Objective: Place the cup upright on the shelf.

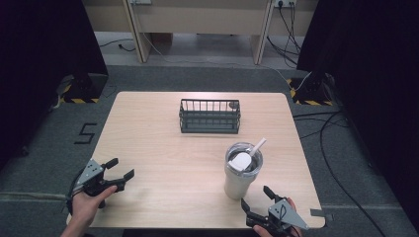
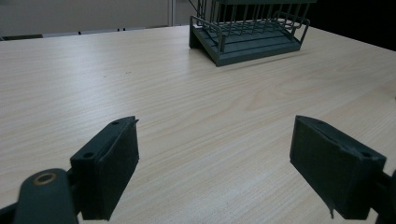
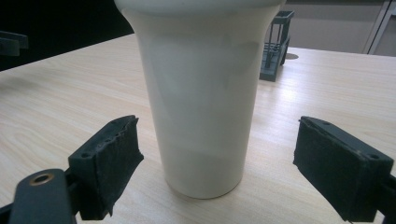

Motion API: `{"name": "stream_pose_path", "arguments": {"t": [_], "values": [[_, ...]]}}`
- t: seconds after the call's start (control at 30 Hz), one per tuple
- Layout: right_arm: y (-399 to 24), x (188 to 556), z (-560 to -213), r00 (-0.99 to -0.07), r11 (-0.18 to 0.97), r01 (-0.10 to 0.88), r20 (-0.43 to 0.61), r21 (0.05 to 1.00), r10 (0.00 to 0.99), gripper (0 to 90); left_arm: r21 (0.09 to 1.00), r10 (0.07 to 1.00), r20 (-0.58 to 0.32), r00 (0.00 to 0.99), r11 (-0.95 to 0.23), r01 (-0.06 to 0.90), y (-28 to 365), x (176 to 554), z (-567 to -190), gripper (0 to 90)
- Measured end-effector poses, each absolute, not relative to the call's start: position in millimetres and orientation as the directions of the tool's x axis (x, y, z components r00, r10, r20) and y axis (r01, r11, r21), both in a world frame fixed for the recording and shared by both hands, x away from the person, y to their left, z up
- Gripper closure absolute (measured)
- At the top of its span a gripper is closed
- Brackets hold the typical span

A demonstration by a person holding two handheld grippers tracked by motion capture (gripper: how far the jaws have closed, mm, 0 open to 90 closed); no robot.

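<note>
A tall white tumbler point(image 1: 240, 173) with a clear lid and a white straw point(image 1: 257, 146) stands upright at the front right of the wooden table point(image 1: 163, 148). My right gripper point(image 1: 258, 197) sits just in front of it, open, its jaws spread wide on either side of the tumbler point(image 3: 201, 102) without touching it. My left gripper point(image 1: 120, 169) rests open at the table's front left corner, held by a hand, with bare tabletop between its jaws point(image 2: 215, 163). A dark wire basket point(image 1: 210, 116) stands at the back centre.
The wire basket point(image 2: 250, 30) lies ahead of the left gripper, and a part of it shows behind the tumbler point(image 3: 276, 44). Table edges drop to grey carpet. Cables point(image 1: 331, 143) run on the floor at the right. Black curtains flank both sides.
</note>
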State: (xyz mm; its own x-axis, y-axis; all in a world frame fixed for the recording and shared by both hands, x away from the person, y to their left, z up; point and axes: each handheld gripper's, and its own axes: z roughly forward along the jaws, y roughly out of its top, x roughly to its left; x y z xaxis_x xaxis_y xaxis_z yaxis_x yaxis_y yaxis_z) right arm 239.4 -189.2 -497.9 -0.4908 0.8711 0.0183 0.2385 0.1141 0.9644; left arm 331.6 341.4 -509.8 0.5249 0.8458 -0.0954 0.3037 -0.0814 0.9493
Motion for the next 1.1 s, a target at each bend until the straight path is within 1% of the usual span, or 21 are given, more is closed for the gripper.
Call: {"name": "stream_pose_path", "arguments": {"t": [0.4, 0.63, 1.1], "values": [[-183.5, 242.3, -485.8, -0.5, 0.11, 0.213, 0.011, 0.971, 0.866, 14.6, 0.951, 0.844, -0.099, 0.527, -0.075, 0.299, 342.7, 330.7, -509.5, 15.2], [-182.6, 243.6, -485.4, -0.496, 0.098, 0.216, 0.023, 0.971, 0.868, 14.6, 0.951, 0.846, -0.099, 0.524, -0.074, 0.299, 343.0, 330.7, -509.2, 15.2], [-173.3, 254.6, -485.1, -0.505, 0.109, 0.207, 0.011, 0.972, 0.863, 14.6, 0.952, 0.846, -0.097, 0.524, -0.074, 0.296, 343.8, 330.4, -508.6, 15.2]]}}
